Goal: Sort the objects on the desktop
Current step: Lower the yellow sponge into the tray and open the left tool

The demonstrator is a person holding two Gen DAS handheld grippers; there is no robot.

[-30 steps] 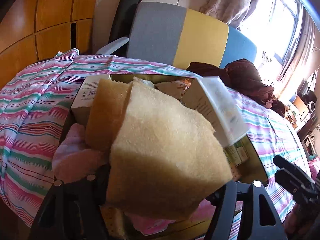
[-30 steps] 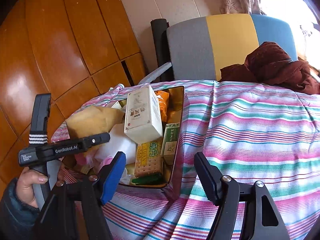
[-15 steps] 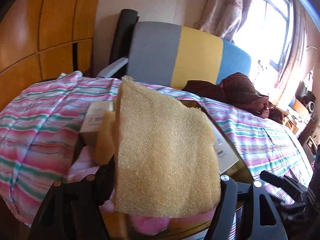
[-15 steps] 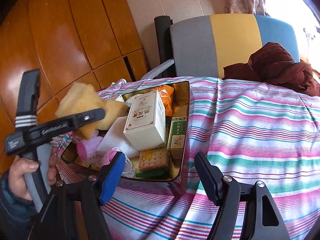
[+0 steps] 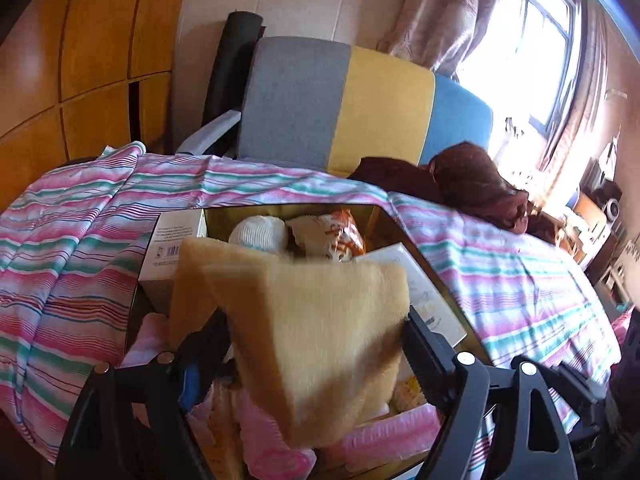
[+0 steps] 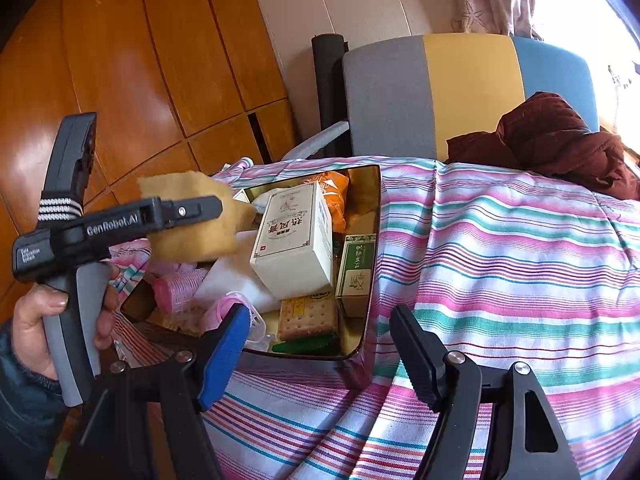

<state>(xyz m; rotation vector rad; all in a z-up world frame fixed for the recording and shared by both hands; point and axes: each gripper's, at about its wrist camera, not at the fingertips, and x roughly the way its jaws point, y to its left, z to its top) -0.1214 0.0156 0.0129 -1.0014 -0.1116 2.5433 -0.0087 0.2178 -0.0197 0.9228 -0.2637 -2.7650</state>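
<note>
The left tool [image 5: 316, 332] grips a yellow sponge [image 5: 316, 344], held above the tray [image 6: 370, 240] of boxes. The right tool [image 6: 320, 340] gapes, empty, near the tray's front rim.

Wooden wall panels [image 6: 132, 80], a grey-yellow-blue chair [image 5: 352, 116], and a sunlit curtained window [image 5: 536, 56].

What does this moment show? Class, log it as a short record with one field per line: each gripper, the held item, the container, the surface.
left gripper: shut on the sponge
sponge: tan, lifted above the tray
right gripper: open, empty, near the tray's front edge
tray: gold, crowded with items, including a white box and crackers
surface: striped cloth
behind: chair
</note>
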